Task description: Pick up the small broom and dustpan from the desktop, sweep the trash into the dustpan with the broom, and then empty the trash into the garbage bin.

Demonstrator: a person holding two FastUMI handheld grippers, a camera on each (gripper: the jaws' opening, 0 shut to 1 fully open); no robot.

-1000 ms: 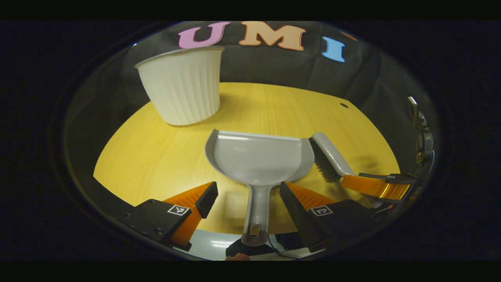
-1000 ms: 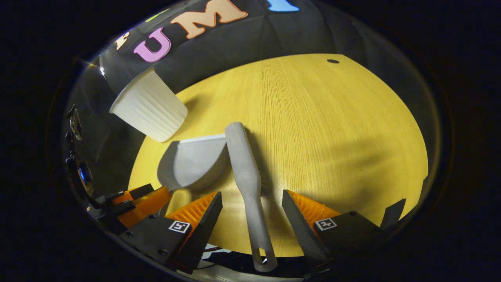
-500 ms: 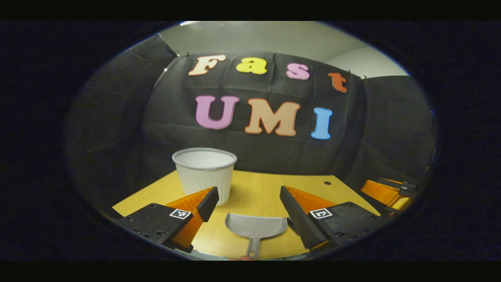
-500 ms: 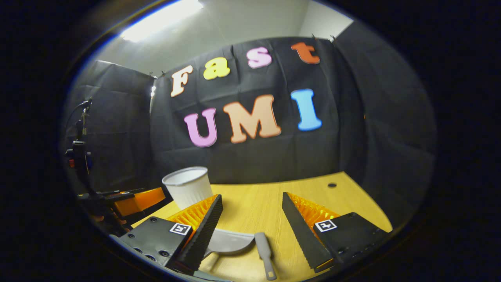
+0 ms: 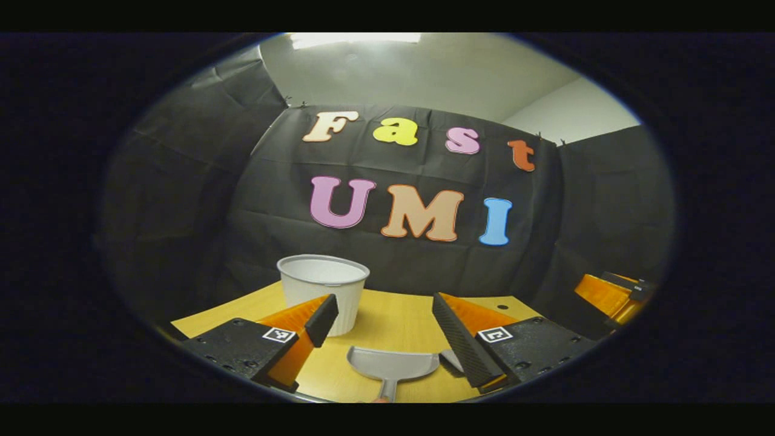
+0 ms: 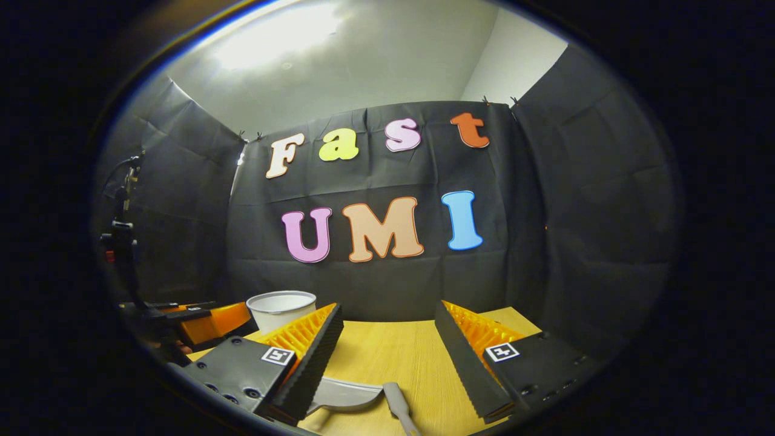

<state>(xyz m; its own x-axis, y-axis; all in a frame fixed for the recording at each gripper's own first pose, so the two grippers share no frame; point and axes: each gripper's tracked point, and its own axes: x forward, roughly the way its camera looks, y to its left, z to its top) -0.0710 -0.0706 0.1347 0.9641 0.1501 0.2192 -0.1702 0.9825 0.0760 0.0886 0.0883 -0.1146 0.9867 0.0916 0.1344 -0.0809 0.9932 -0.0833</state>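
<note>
**Left gripper view: both claws wide, nothing picked up**

Left gripper view shows the left claw (image 5: 381,318) with fingers apart, above the dustpan (image 5: 392,365). The dustpan lies flat on the bench (image 5: 393,321), handle toward the claw, easy to grab. The bin (image 5: 323,290) stands behind, mouth up, ready for trash. The right claw (image 6: 387,330) is apart too, over the broom (image 6: 399,412) beside the dustpan.

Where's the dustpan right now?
In the left gripper view the dustpan lies on the desk between the open tongs, in front of the white bin.
</note>
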